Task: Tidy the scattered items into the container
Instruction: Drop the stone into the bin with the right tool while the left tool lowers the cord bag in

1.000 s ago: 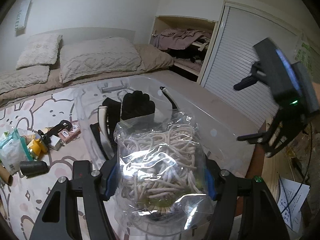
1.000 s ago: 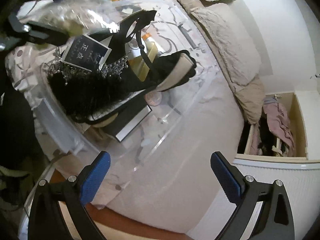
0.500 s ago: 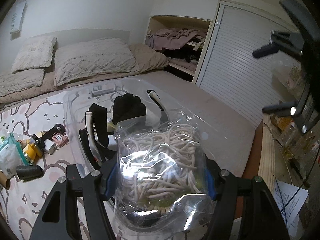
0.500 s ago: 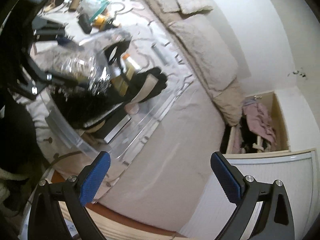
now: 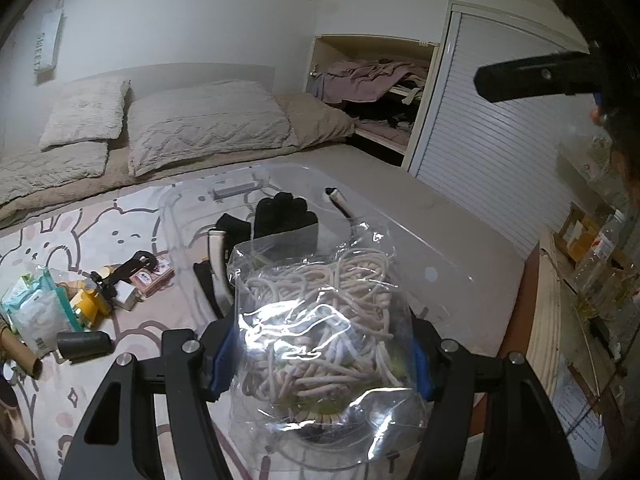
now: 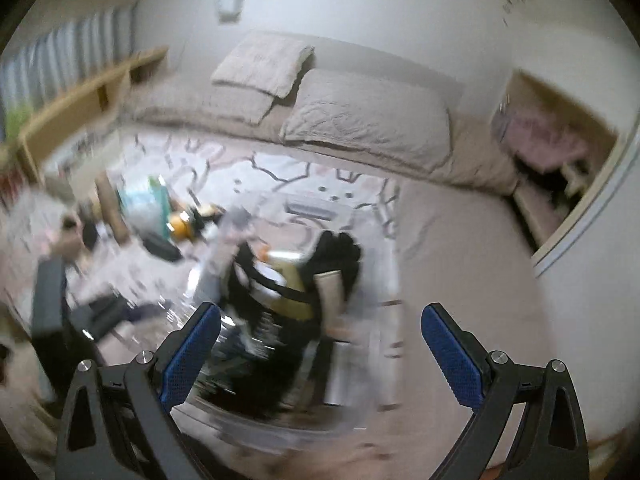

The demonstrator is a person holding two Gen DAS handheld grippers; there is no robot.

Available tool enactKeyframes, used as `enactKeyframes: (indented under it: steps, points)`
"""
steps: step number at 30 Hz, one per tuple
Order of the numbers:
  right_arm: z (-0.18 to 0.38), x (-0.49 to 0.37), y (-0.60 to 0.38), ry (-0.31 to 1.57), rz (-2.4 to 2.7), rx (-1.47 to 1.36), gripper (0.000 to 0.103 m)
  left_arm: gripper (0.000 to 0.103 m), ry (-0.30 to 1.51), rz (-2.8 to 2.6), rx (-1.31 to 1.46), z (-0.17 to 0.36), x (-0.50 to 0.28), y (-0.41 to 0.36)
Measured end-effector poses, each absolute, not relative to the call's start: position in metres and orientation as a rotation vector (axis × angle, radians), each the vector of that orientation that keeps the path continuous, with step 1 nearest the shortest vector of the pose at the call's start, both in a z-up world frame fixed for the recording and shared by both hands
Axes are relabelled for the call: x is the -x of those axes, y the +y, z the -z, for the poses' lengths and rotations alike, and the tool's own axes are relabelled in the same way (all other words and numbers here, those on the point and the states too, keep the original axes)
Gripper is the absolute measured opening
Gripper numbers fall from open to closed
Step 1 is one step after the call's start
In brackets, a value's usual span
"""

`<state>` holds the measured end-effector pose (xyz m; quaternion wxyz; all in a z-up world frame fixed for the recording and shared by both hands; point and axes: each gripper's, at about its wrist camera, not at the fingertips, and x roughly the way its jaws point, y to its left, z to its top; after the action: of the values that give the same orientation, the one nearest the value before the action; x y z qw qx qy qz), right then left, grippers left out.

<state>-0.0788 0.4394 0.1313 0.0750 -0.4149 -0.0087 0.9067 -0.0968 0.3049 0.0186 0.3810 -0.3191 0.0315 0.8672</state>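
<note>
Glossy clear plastic bag (image 5: 320, 320) (crinkled) holds matt, seemingly cotton cord (image 5: 332, 340).

A: Left wrist view?
B: Low, close behind clear container (image 5: 404, 240), facing pillows (image 5: 208, 128).
A: Right wrist?
B: Higher, blurred, above container (image 6: 376, 272), also toward pillows (image 6: 364, 120). Both share these.

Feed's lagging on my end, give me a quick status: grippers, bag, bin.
Left gripper shut on bag of cord, held over clear bin. Right gripper open, empty. Black glove already in bin; nothing blocking the drop.
</note>
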Motion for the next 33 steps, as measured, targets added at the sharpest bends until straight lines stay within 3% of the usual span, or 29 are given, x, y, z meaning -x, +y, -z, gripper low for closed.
enactKeyframes:
  steps: [6, 15, 33]
  points:
    - [-0.097, 0.071, 0.446, 0.331, -2.8, 1.197, 0.1, 0.068, 0.09, -2.223, 0.82, -0.019, 0.105, 0.3]
    - [-0.049, 0.045, 0.455, 0.687, -2.851, 1.06, 0.1, 0.068, 0.104, -2.203, 0.847, -0.015, 0.117, 0.312]
    - [-0.026, 0.011, 0.497, 0.844, -2.779, 0.898, 0.1, 0.067, 0.155, -2.131, 1.079, -0.01, 0.192, 0.379]
